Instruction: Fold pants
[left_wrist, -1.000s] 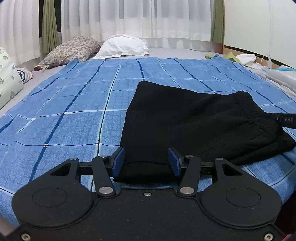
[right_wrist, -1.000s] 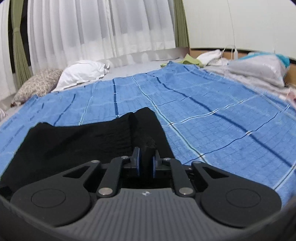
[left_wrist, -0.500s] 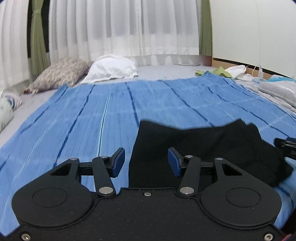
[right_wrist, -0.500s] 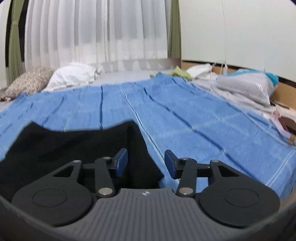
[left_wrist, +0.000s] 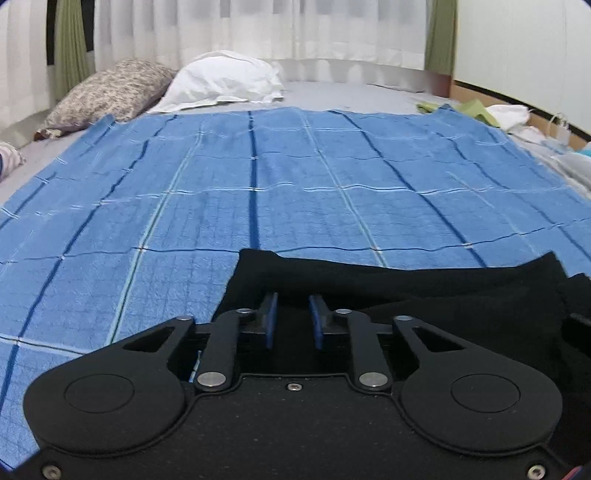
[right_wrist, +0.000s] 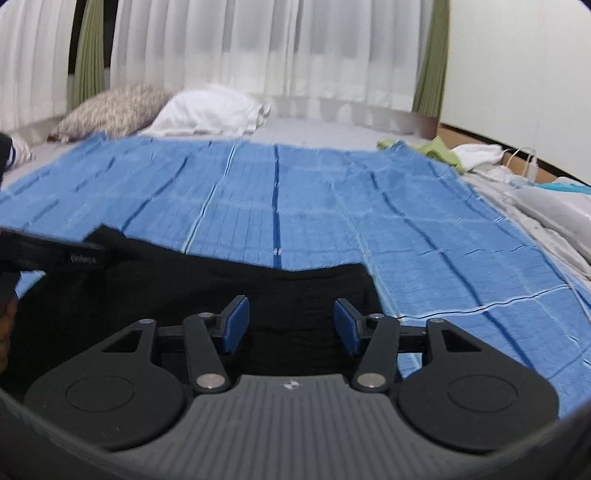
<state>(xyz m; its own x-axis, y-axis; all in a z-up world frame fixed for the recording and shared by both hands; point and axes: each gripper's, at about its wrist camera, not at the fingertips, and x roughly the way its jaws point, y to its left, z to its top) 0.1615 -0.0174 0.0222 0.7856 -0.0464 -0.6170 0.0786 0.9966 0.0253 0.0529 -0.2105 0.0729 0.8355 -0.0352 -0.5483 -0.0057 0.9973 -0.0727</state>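
The black knit fabric pants (left_wrist: 424, 295), low in frame, look soft and limp; grip edges. Left gripper (left_wrist: 292, 320) is closing on a fold; right gripper (right_wrist: 291, 325) is opening, empty.

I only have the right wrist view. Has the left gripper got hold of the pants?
Observer: In the left wrist view the left gripper has its jaws closing on a raised fold of the black pants.
Operator: Where does the pants' left edge lie? I can't make it out here.
Observer: On the blue blanket, just left of the left gripper's fingers.
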